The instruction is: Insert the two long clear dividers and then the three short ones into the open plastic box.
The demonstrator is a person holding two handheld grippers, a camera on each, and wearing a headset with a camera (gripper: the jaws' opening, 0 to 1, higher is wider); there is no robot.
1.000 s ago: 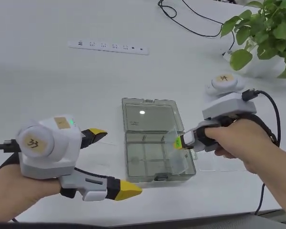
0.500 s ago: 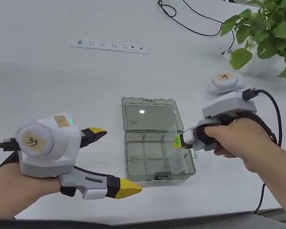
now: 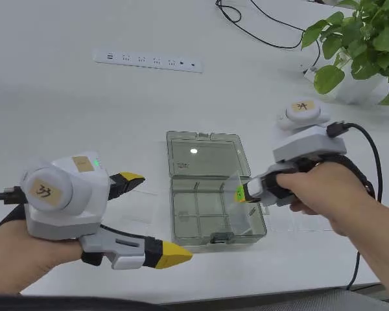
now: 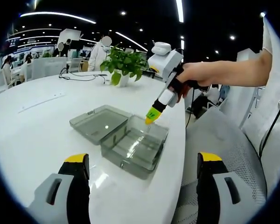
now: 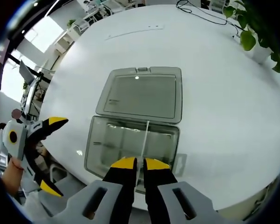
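pose: right gripper point(image 3: 244, 193) angled down over open box point(image 3: 194, 238) right edge, pinching clear divider point(image 5: 143, 133) | room: left gripper point(image 3: 155, 217) spread wide, hovering over table point(image 3: 84, 110) left of box

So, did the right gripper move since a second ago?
No: against the plastic box, the right gripper stays over its right end, shut on a divider.

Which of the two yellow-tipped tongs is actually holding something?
The right tongs: they are shut on a clear divider over the box. The left tongs gape wide open beside the box, holding nothing.
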